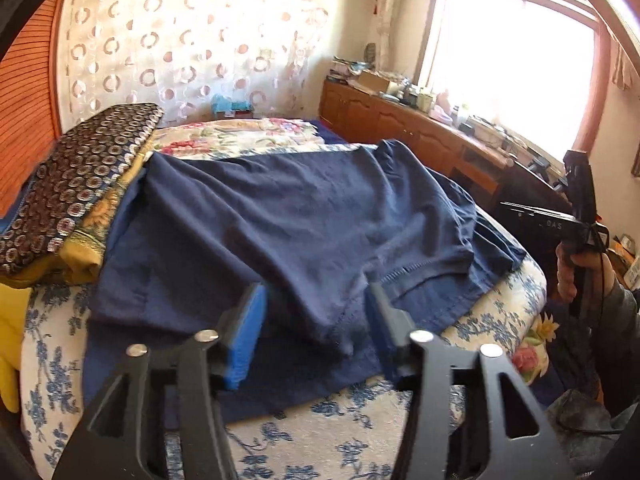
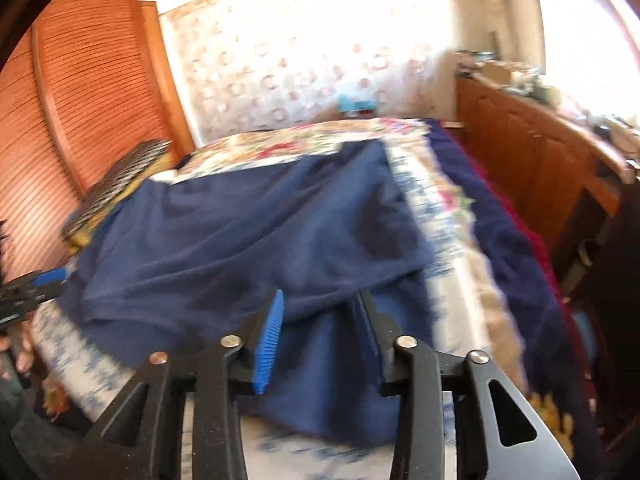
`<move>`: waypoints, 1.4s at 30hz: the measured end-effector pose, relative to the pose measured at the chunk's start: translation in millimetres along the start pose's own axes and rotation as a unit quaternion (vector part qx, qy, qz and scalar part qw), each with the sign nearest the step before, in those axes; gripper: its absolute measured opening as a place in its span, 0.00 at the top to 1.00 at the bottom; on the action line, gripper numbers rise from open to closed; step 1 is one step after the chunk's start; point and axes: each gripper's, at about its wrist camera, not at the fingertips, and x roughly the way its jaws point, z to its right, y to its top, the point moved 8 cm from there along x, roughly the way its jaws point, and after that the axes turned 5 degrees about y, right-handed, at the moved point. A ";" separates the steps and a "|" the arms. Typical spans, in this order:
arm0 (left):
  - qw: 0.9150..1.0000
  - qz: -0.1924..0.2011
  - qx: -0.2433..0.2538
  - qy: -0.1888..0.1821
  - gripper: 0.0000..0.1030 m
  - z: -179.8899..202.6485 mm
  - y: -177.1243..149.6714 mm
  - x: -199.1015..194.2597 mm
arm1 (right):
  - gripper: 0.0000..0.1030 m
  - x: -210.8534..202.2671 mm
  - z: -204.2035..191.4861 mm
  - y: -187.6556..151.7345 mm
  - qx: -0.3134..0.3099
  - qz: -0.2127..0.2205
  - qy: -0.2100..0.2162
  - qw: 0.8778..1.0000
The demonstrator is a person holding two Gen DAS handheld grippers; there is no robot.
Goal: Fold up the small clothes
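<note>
A dark navy garment (image 1: 304, 216) lies spread on the bed with one layer folded over another, its hem toward me. My left gripper (image 1: 316, 292) hovers open just above the near hem. Its blue pads (image 1: 246, 332) stand well apart and do not press the cloth. In the blurred right wrist view the same navy garment (image 2: 248, 240) fills the middle. My right gripper (image 2: 320, 296) is open over the garment's near right part, with cloth lying below the gap between its fingers. A person's hand (image 1: 580, 272) holding a gripper handle shows at the right edge of the left wrist view.
A stack of folded patterned cloths (image 1: 80, 184) sits at the bed's left side. The floral bedspread (image 1: 320, 420) shows around the garment. A cluttered wooden sideboard (image 1: 400, 120) runs along the right under a bright window. Louvred wooden doors (image 2: 80, 100) stand to the left.
</note>
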 end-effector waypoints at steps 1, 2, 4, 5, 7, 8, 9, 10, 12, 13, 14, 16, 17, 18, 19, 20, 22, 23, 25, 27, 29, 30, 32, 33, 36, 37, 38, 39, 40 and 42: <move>1.000 0.005 -0.002 0.008 0.31 -4.5 1.6 -1.7 | 0.62 3.0 5.8 1.8 0.003 -0.003 -0.005 1.000; 1.000 0.009 -0.003 0.013 0.29 -7.6 2.3 -3.2 | 0.62 6.4 10.2 2.6 0.004 -0.008 -0.012 1.000; 1.000 0.013 -0.009 0.019 0.25 -14.9 3.2 -6.3 | 0.62 17.8 16.7 4.4 0.003 -0.022 -0.026 0.999; 1.000 0.015 -0.014 0.021 0.25 -19.0 3.6 -7.6 | 0.62 25.3 18.9 5.6 0.006 -0.032 -0.029 0.999; 0.999 0.017 -0.024 0.027 0.25 -28.0 3.7 -9.3 | 0.62 40.0 27.5 4.4 0.023 -0.053 -0.039 0.998; 0.999 0.017 -0.027 0.033 0.25 -31.7 3.6 -9.9 | 0.62 43.9 32.9 8.9 0.027 -0.058 -0.040 0.997; 0.999 0.019 -0.030 0.041 0.25 -35.7 2.5 -10.6 | 0.62 50.5 34.5 12.9 0.027 -0.063 -0.042 0.997; 0.998 0.020 -0.034 0.050 0.25 -41.6 1.8 -11.2 | 0.62 52.7 35.6 11.9 0.028 -0.068 -0.044 0.996; 0.997 0.018 -0.043 0.062 0.25 -52.0 0.1 -12.0 | 0.62 58.3 36.4 13.6 0.032 -0.076 -0.056 0.995; 0.996 0.018 -0.051 0.071 0.25 -59.2 -0.7 -12.6 | 0.62 59.0 34.0 15.6 0.032 -0.073 -0.051 0.995; 0.995 0.018 -0.056 0.077 0.25 -66.0 -1.4 -13.3 | 0.62 59.7 30.6 17.7 0.029 -0.073 -0.048 0.996; 0.994 0.016 -0.067 0.090 0.25 -79.1 -4.1 -13.3 | 0.67 58.8 29.4 22.7 0.021 -0.071 -0.055 0.996; 0.993 0.014 -0.073 0.096 0.25 -85.7 -5.8 -12.9 | 0.88 58.7 29.8 23.9 0.016 -0.069 -0.057 0.996; 0.992 0.013 -0.077 0.102 0.25 -90.8 -6.7 -12.6 | 0.92 58.2 31.5 23.2 0.012 -0.069 -0.065 0.995; 0.991 0.012 -0.081 0.109 0.25 -96.9 -7.8 -12.3 | 0.92 54.7 30.7 23.2 0.007 -0.064 -0.066 0.996; 0.990 0.009 -0.083 0.117 0.25 -102.7 -8.6 -11.3 | 0.94 47.8 28.4 24.1 0.005 -0.053 -0.062 0.997; 0.988 0.007 -0.085 0.132 0.25 -112.4 -9.3 -10.1 | 0.94 34.5 28.8 27.9 0.005 -0.024 -0.069 0.997; 0.987 0.006 -0.086 0.135 0.25 -116.6 -9.4 -9.1 | 0.94 24.0 27.6 29.3 0.007 -0.009 -0.071 0.997; 0.986 -0.001 -0.088 0.140 0.25 -123.5 -10.3 -4.1 | 0.94 6.6 24.0 27.6 0.010 0.015 -0.067 0.998; 0.986 -0.006 -0.087 0.139 0.26 -127.9 -10.8 1.4 | 0.94 -7.3 19.0 22.3 0.008 0.026 -0.062 0.998; 0.987 -0.017 -0.088 0.132 0.37 -131.0 -12.2 8.7 | 0.94 -9.9 16.5 14.1 0.006 0.017 -0.056 0.998; 0.988 -0.023 -0.091 0.127 0.41 -131.8 -12.7 12.4 | 0.94 -8.3 16.1 8.7 0.004 0.008 -0.055 0.998; 0.987 -0.036 -0.098 0.120 0.54 -136.5 -13.4 20.9 | 0.94 -3.4 17.7 2.0 -0.003 -0.002 -0.060 0.998; 0.987 -0.040 -0.096 0.124 0.55 -136.5 -13.9 23.4 | 0.94 -1.3 19.0 -0.5 -0.005 -0.006 -0.064 0.998; 0.985 -0.054 -0.085 0.137 0.59 -139.7 -14.6 32.8 | 0.94 3.8 21.7 -2.6 0.000 -0.014 -0.064 0.998; 0.985 -0.060 -0.082 0.138 0.62 -140.0 -15.5 35.6 | 0.94 4.7 22.4 -3.0 0.001 -0.015 -0.064 0.998; 0.985 -0.064 -0.078 0.138 0.65 -139.5 -16.4 38.3 | 0.94 5.3 23.1 -2.6 0.001 -0.016 -0.065 0.998; 0.985 -0.067 -0.077 0.138 0.66 -138.8 -17.0 40.4 | 0.94 6.3 23.2 1.6 0.001 -0.017 -0.065 0.998; 0.985 -0.072 -0.076 0.136 0.68 -138.4 -18.3 42.8 | 0.94 7.2 24.1 2.5 0.000 -0.018 -0.064 0.998; 0.985 -0.074 -0.073 0.137 0.68 -137.8 -21.3 42.6 | 0.94 7.3 24.3 5.3 -0.002 -0.020 -0.063 0.998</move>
